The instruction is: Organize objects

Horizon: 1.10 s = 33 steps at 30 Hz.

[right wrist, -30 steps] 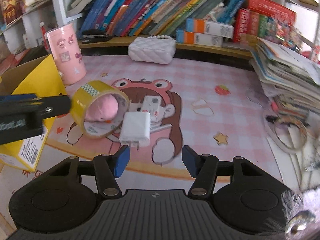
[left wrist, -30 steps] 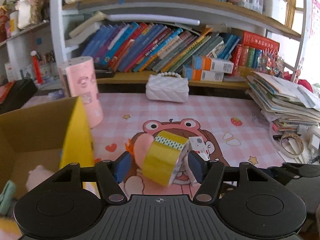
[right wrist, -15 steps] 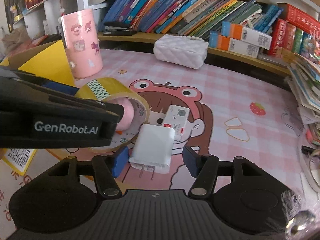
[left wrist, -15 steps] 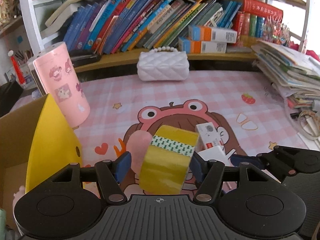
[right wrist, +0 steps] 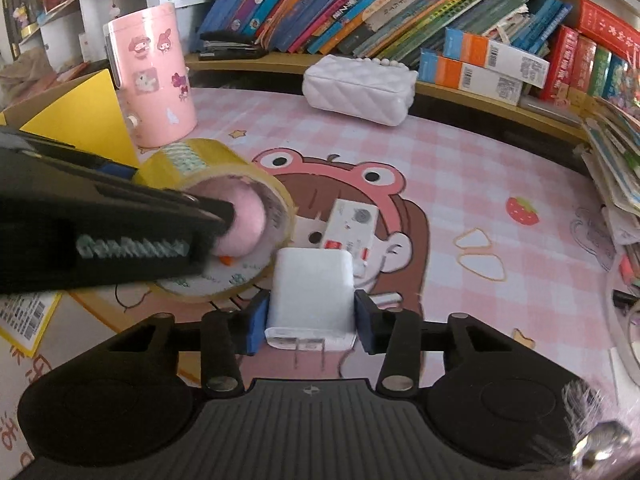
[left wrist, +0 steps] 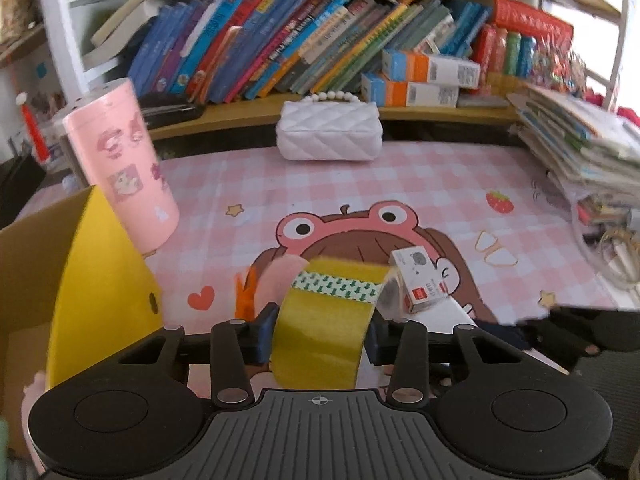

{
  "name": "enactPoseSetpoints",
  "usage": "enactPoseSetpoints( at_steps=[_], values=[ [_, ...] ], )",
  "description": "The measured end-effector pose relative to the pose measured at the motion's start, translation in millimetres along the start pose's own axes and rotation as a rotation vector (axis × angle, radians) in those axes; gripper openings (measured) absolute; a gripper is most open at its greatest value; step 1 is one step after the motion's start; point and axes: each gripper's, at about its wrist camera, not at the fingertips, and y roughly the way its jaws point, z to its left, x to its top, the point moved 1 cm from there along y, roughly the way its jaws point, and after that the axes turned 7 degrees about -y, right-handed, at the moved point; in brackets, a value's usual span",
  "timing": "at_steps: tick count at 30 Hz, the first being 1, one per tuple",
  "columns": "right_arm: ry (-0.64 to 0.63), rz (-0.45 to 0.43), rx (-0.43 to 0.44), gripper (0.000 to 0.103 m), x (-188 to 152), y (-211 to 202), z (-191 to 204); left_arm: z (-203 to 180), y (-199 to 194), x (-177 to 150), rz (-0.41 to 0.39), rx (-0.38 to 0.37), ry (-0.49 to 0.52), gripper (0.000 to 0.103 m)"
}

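Observation:
A yellow tape roll (left wrist: 326, 322) with a green-arrow strip stands on edge on the pink mat, and my left gripper (left wrist: 320, 336) is shut on it. The roll also shows in the right wrist view (right wrist: 224, 184), with a pink plush toy (right wrist: 244, 224) behind its hole. My right gripper (right wrist: 310, 318) is shut on a white charger plug (right wrist: 312, 292), prongs toward the camera. A small white and red box (right wrist: 352, 228) lies just beyond the charger.
An open cardboard box with a yellow flap (left wrist: 100, 276) stands at the left. A pink cylinder container (left wrist: 124, 164) stands behind it. A white quilted purse (left wrist: 328, 132) sits by the bookshelf. A stack of papers (left wrist: 588, 152) fills the right side.
Both grippers moved forward and closed: the left onto the tape roll, the right onto the white charger. The left arm now reaches further across the right wrist view.

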Motion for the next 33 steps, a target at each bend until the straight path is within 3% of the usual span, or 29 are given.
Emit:
enactPoseSetpoints(
  at_steps=[6, 9, 14, 18, 22, 26, 33],
  values=[
    [0.062, 0.026, -0.007, 0.041, -15.8, -29.4, -16.9, 10.2, -25.0, -0.6, -0.009, -0.094, -0.122, 0.034],
    [0.1, 0.036, -0.019, 0.041, -24.7, -43.9, -22.3, 8.5, -26.0, -9.1, 0.007, -0.085, -0.118, 0.034],
    [0.139, 0.031, -0.051, 0.041, -34.4, -64.7, -25.0, 6.4, -49.8, -21.7, -0.013, -0.159, -0.163, 0.034],
    [0.161, 0.029, -0.064, 0.041, -39.3, -79.6, -23.5, 11.3, -67.2, -36.4, -0.007, -0.177, -0.188, 0.034],
    [0.17, 0.022, -0.074, 0.041, -45.3, -94.9, -14.3, 21.8, -85.0, -52.2, -0.018, -0.233, -0.235, 0.034],
    [0.171, 0.018, -0.087, 0.041, -46.7, -107.5, -3.3, 37.2, -90.7, -68.2, 0.014, -0.239, -0.303, 0.034],
    [0.15, -0.003, -0.094, 0.041, -46.6, -126.0, 29.9, 63.7, -122.4, -88.0, -0.025, -0.26, -0.342, 0.034]
  ],
)
